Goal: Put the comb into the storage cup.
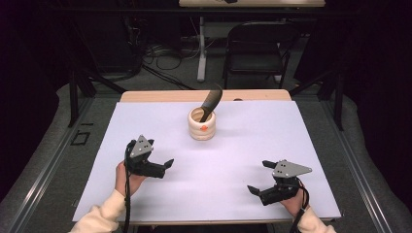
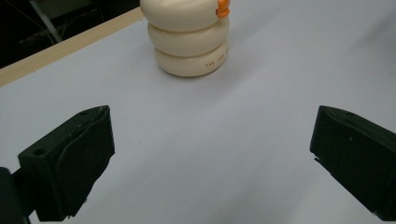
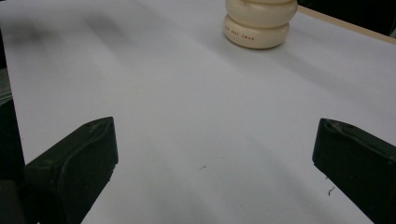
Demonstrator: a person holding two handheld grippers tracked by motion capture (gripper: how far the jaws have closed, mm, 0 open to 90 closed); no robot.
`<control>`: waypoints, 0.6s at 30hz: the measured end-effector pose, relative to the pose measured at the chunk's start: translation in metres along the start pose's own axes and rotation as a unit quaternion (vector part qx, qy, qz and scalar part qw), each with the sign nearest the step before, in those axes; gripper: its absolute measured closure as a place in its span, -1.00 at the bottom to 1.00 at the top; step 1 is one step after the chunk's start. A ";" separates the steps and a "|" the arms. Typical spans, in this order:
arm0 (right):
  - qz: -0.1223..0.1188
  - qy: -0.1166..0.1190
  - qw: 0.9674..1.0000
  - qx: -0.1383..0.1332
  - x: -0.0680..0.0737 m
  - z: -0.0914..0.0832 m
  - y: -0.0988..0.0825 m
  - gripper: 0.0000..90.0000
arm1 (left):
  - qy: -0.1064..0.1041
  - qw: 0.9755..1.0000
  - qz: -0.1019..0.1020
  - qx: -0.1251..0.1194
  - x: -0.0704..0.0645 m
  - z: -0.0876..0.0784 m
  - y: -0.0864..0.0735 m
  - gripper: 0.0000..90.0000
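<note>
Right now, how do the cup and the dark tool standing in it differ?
The cup is cream and squat, built of stacked rounded rings; the tool is dark, slim and tapered. The cup stands upright on the white table; the tool leans right, poking above the rim. Neither touches a hand-held gripper.

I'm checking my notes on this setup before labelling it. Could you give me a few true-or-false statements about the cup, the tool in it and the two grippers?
1. The cream ridged cup stands upright on the white table. True.
2. A dark tool sticks out of the cup. True.
3. The left gripper is shut on the cup. False: it is open, near the table's front and apart from the cup.
4. The right gripper holds the dark tool. False: it is open and holds nothing.
5. The cup bears an orange mark. True.
</note>
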State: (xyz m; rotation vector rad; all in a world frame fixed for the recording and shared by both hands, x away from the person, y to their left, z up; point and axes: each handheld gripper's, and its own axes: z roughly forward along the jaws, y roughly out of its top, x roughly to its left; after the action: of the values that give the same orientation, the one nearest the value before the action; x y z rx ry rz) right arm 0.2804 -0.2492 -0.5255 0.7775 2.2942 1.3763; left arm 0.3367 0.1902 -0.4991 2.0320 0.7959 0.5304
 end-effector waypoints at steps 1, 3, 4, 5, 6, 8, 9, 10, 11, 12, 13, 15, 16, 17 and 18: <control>0.000 0.000 1.000 0.000 0.000 0.000 0.000 -1.00 | 0.001 1.000 0.000 0.001 0.000 0.000 -0.001 -1.00; 0.000 0.000 1.000 0.000 0.000 0.000 0.000 -1.00 | -0.001 1.000 -0.001 0.002 -0.001 -0.001 -0.003 -1.00; 0.000 0.000 1.000 0.000 0.000 0.000 0.000 -1.00 | -0.001 1.000 -0.002 0.002 -0.002 -0.001 -0.004 -1.00; 0.000 -0.001 1.000 0.000 0.000 0.000 0.000 -1.00 | -0.002 1.000 -0.002 0.003 -0.002 -0.002 -0.004 -1.00; 0.000 -0.001 1.000 -0.001 0.000 0.000 0.000 -1.00 | -0.001 1.000 -0.002 0.002 -0.003 -0.002 -0.006 -1.00; 0.000 -0.001 1.000 0.000 0.000 0.000 0.000 -1.00 | -0.001 1.000 -0.003 0.004 -0.004 -0.003 -0.008 -1.00; 0.000 -0.001 1.000 0.000 0.000 0.000 0.000 -1.00 | 0.000 1.000 -0.001 0.004 -0.005 -0.003 -0.009 -1.00; 0.001 -0.001 1.000 0.000 0.000 0.000 0.000 -1.00 | -0.001 1.000 -0.003 0.006 -0.005 -0.004 -0.010 -1.00; 0.001 0.000 1.000 0.000 0.000 0.000 0.000 -1.00 | 0.000 1.000 -0.003 0.006 -0.006 -0.005 -0.011 -1.00; 0.000 0.000 1.000 0.000 0.000 0.000 0.000 -1.00 | 0.000 1.000 -0.002 0.008 -0.006 -0.006 -0.012 -1.00; 0.001 -0.001 1.000 -0.001 0.000 0.000 0.000 -1.00 | 0.001 1.000 -0.005 0.005 -0.007 -0.007 -0.013 -1.00; 0.000 -0.001 1.000 0.000 0.000 0.000 0.000 -1.00 | 0.003 1.000 -0.005 0.004 -0.007 -0.009 -0.015 -1.00; 0.000 -0.001 1.000 0.000 0.000 0.000 0.000 -1.00 | 0.004 1.000 -0.004 0.004 -0.007 -0.010 -0.016 -1.00; -0.001 -0.001 1.000 0.001 0.000 0.000 0.000 -1.00 | 0.005 1.000 -0.006 0.002 -0.008 -0.011 -0.017 -1.00; -0.001 -0.001 1.000 0.001 0.000 0.000 0.000 -1.00 | 0.007 1.000 -0.004 0.001 -0.008 -0.012 -0.018 -1.00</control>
State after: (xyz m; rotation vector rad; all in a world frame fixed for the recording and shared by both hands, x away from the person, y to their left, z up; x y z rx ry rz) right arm 0.2804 -0.2491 -0.5254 0.7776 2.2937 1.3726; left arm 0.3178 0.1986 -0.5083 2.0282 0.8131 0.5387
